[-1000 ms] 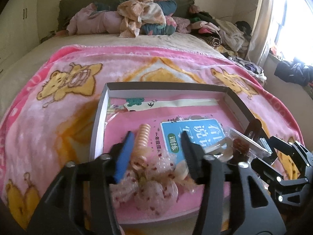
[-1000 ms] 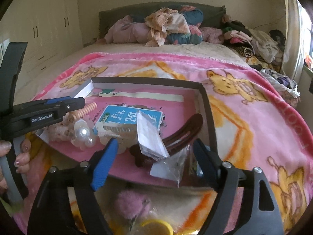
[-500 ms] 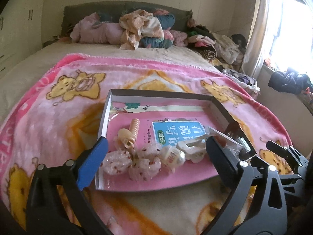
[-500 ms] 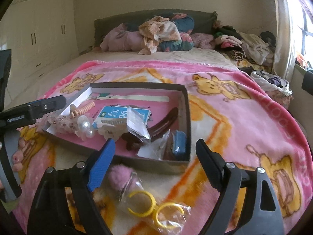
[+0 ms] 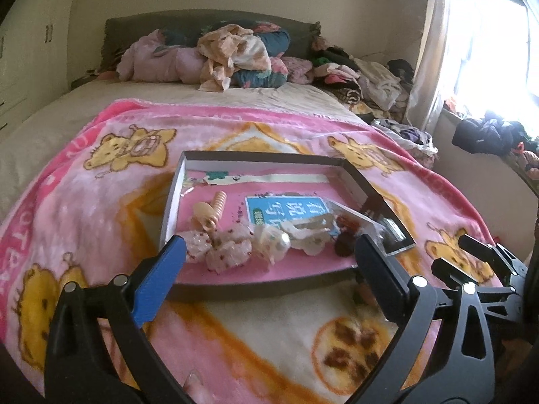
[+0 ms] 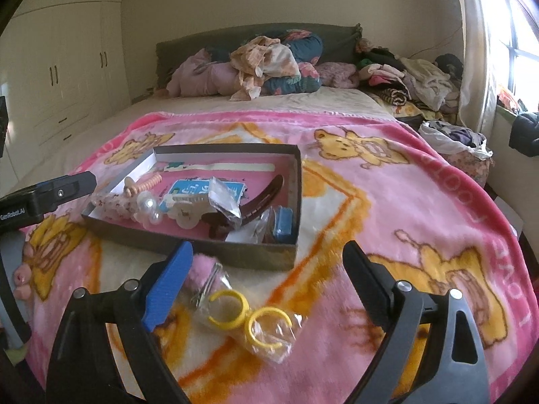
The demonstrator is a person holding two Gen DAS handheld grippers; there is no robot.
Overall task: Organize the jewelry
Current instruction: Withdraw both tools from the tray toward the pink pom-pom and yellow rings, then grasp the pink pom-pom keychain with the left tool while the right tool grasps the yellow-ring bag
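A shallow dark box (image 5: 256, 288) (image 6: 235, 256) with a pink floor sits on the pink blanket. It holds a spotted scrunchie (image 5: 229, 247), a beige coil hair tie (image 5: 217, 203) (image 6: 148, 181), pearl pieces (image 5: 278, 240) (image 6: 148, 207), a cream claw clip (image 6: 187, 210), a brown hair clip (image 6: 259, 198), clear bags and a blue item (image 6: 282, 224). In front of the box lie a pink fluffy clip (image 6: 203, 269) and a bag with two yellow rings (image 6: 249, 320). My left gripper (image 5: 269, 279) is open and empty before the box. My right gripper (image 6: 266, 286) is open and empty above the yellow rings.
The pink bear-print blanket (image 6: 387, 202) covers the bed's near half. Piled clothes (image 6: 269, 64) lie at the headboard and along the right side. White wardrobes (image 6: 60, 67) stand on the left; a window (image 5: 498, 50) is on the right.
Both grippers pulled back from the box toward the bed's near edge. The left opened wide, leaving the scrunchie in the box. The yellow rings and pink clip came into the right view.
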